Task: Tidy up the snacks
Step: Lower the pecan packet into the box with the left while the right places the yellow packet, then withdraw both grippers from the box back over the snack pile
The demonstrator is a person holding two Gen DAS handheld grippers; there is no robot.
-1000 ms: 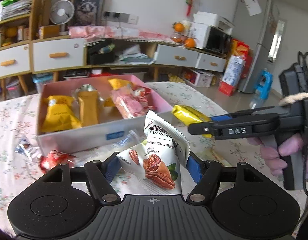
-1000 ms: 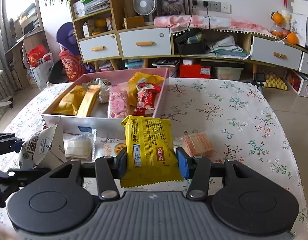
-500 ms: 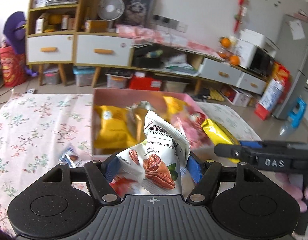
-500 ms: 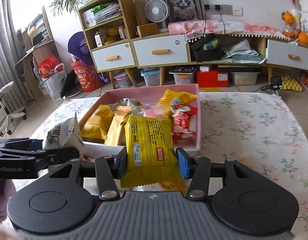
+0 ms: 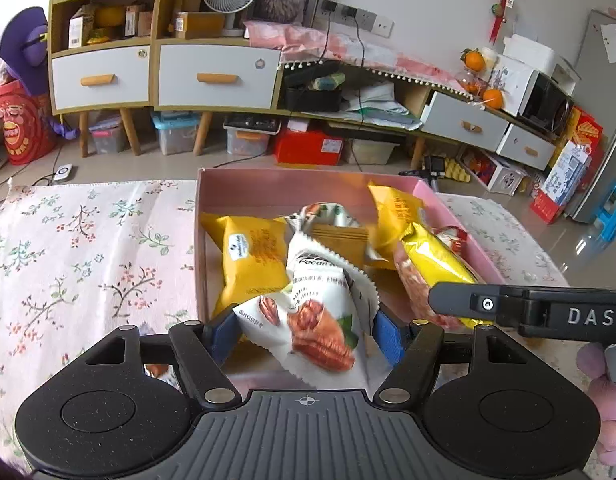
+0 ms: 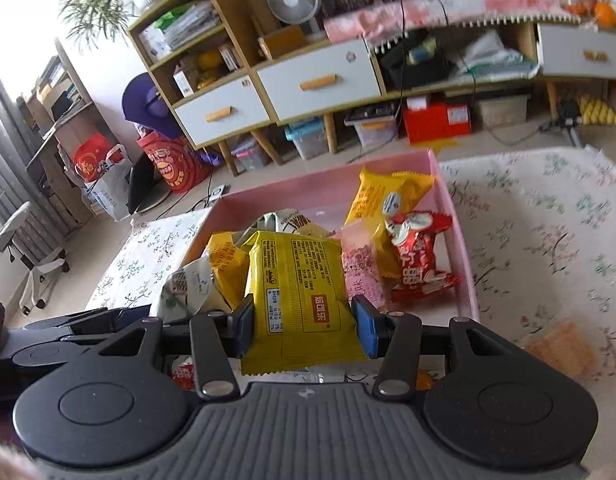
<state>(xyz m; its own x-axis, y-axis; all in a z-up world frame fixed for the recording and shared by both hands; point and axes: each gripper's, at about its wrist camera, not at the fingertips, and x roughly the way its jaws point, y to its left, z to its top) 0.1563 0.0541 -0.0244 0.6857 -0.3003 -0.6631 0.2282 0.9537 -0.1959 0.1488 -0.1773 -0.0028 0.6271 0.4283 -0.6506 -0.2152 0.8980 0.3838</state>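
My left gripper (image 5: 303,330) is shut on a white pecan snack packet (image 5: 320,300) and holds it over the near part of the pink box (image 5: 308,182). My right gripper (image 6: 303,326) is shut on a yellow snack packet (image 6: 299,292) and holds it over the near end of the same pink box (image 6: 456,240). The box holds several snacks: yellow packets (image 5: 247,256), a red packet (image 6: 420,260) and a pink one (image 6: 362,276). The right gripper also shows at the right of the left wrist view (image 5: 460,304), and the pecan packet at the left of the right wrist view (image 6: 187,290).
The box sits on a floral tablecloth (image 5: 79,248). Loose snacks lie on the cloth near the box: an orange cracker pack (image 6: 560,352) and a red wrapper (image 6: 181,372). Cabinets and drawers (image 5: 215,76) stand beyond the table.
Both grippers have moved forward and up over the pink box, each still holding its packet. The box now lies directly under both packets.
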